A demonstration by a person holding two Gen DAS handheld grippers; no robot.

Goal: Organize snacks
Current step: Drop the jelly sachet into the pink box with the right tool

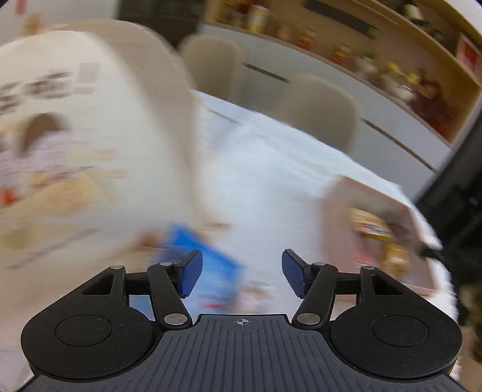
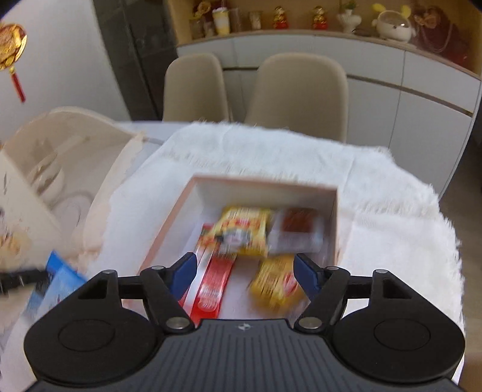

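A pink-rimmed open box [image 2: 265, 184] sits on a white furry cloth [image 2: 376, 211]. Inside lie a yellow snack pack [image 2: 244, 232], a red-and-white packet [image 2: 296, 232], a red stick pack [image 2: 212, 283] and a smaller yellow pack [image 2: 275, 285]. My right gripper [image 2: 243, 273] is open and empty, just above the box's near end. My left gripper [image 1: 242, 273] is open and empty above the cloth, with a blue snack packet [image 1: 211, 265] under its left finger. The blue packet also shows in the right wrist view [image 2: 57, 286]. The box appears at the right in the left wrist view [image 1: 376, 217]. Both views are motion-blurred.
A large cream paper bag [image 1: 90, 135] stands left of the cloth, also in the right wrist view [image 2: 60, 156]. Two beige chairs [image 2: 301, 93] stand behind the table. A shelf with ornaments [image 2: 301, 18] runs along the back wall.
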